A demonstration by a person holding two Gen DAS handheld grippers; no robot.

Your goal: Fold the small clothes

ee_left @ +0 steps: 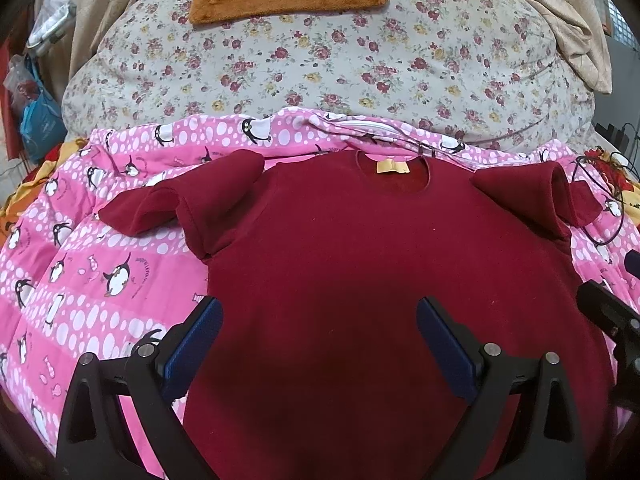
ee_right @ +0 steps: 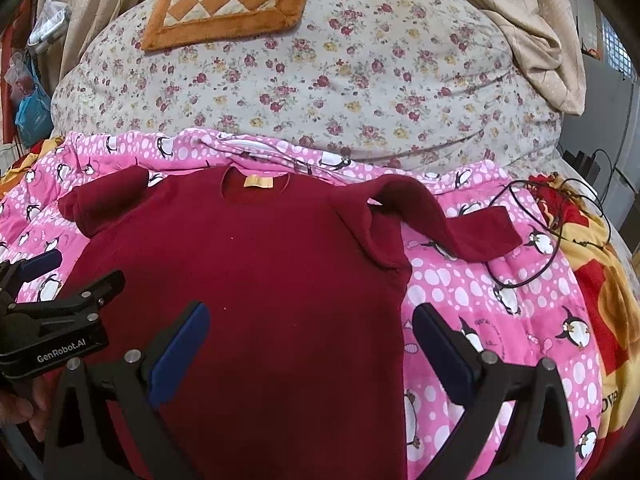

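Across the pink penguin quilt [ee_left: 80,280] the dark red sweater [ee_left: 340,260] lies flat, collar at twelve o'clock, its yellow neck label [ee_left: 392,167] showing, sleeves bunched at ten and two. My left gripper [ee_left: 320,316] hangs wide over its body, holding nothing; my right gripper [ee_right: 310,322] gapes wide across the sweater's right edge, also empty.

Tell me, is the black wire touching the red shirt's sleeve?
Apart. The right wrist view shows pink penguin blanket between the black wire and the red shirt's sleeve.
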